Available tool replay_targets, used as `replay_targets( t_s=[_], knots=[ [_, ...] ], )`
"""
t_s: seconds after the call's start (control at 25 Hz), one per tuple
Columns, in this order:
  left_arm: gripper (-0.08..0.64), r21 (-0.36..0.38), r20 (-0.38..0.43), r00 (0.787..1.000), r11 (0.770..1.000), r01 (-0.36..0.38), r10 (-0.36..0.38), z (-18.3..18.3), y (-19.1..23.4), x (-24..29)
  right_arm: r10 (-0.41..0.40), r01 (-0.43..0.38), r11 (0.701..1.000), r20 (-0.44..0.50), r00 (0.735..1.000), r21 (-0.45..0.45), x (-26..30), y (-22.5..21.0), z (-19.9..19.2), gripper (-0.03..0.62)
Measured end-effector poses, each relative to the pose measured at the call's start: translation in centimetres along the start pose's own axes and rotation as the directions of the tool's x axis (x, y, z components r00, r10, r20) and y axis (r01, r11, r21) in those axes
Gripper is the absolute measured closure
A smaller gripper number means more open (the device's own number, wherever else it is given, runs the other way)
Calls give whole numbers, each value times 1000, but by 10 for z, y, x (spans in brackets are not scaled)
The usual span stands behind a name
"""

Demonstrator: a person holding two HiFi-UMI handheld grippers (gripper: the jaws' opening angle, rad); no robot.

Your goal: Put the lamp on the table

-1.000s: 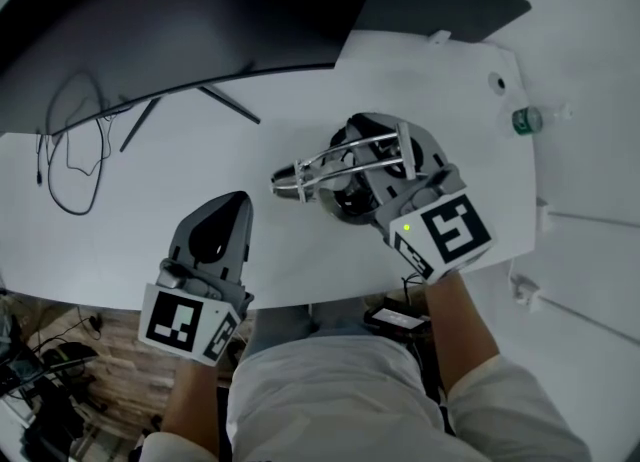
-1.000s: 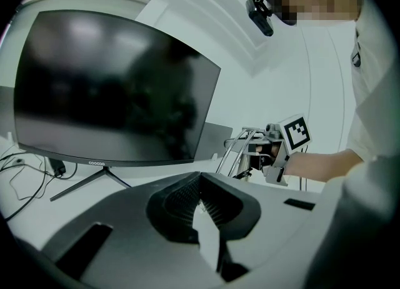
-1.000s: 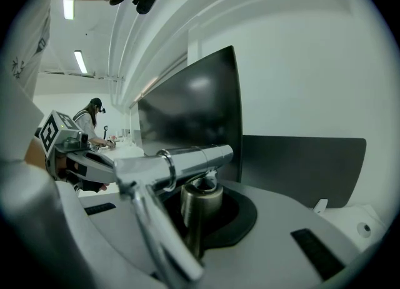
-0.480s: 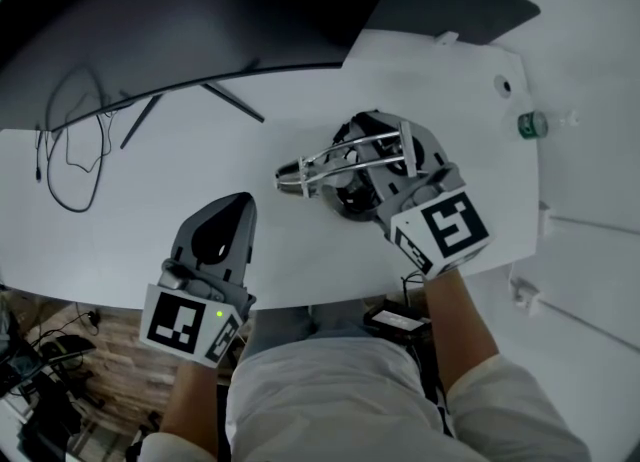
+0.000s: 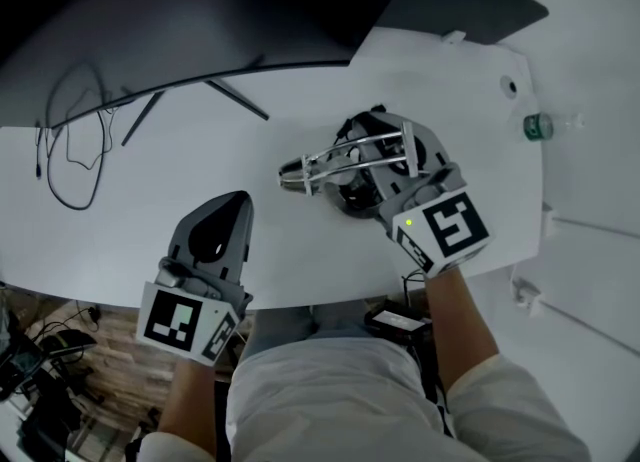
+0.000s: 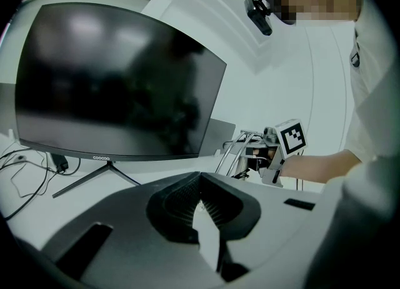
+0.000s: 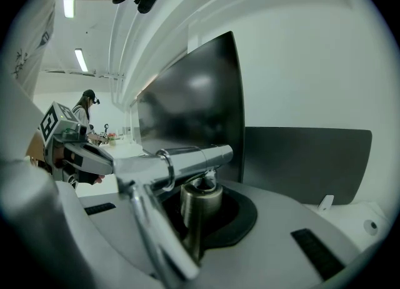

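Nearest, at the table (image 5: 150,190) edge: left gripper (image 6: 201,212), tongs together, nothing in them. Beyond it, right gripper (image 7: 187,219) is clamped on the chrome lamp (image 5: 345,155) stem, mid-table; can't tell if the base touches. Best approach: keep it upright, lower slowly, release once the base sits flat. Far right, a green-capped bottle (image 5: 537,127) — contents unclear.

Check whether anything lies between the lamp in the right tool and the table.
Nothing visible does. The right tool is shut on the lamp over a bare patch of the table. The monitor stand's legs and the cable lie off to the left.
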State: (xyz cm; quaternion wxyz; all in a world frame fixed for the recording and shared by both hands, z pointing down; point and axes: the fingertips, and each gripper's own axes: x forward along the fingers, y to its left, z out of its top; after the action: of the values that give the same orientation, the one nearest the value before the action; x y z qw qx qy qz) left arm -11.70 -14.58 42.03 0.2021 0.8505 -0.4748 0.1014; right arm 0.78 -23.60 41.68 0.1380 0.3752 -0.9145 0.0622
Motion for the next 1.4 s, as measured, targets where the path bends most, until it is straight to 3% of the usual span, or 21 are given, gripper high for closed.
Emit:
replay_targets(
  t_s=[0.88,1.4],
  knots=[
    [557,1,7,1000,1000,2,-2,0,0,-3,-6,7,1000,36,999,-19,-8,10,-6,549],
    [557,4,6,1000,1000,3,-3,-2,-8,-3,13,-14,1000,76,997,14,-19,15,-13,548]
  ],
)
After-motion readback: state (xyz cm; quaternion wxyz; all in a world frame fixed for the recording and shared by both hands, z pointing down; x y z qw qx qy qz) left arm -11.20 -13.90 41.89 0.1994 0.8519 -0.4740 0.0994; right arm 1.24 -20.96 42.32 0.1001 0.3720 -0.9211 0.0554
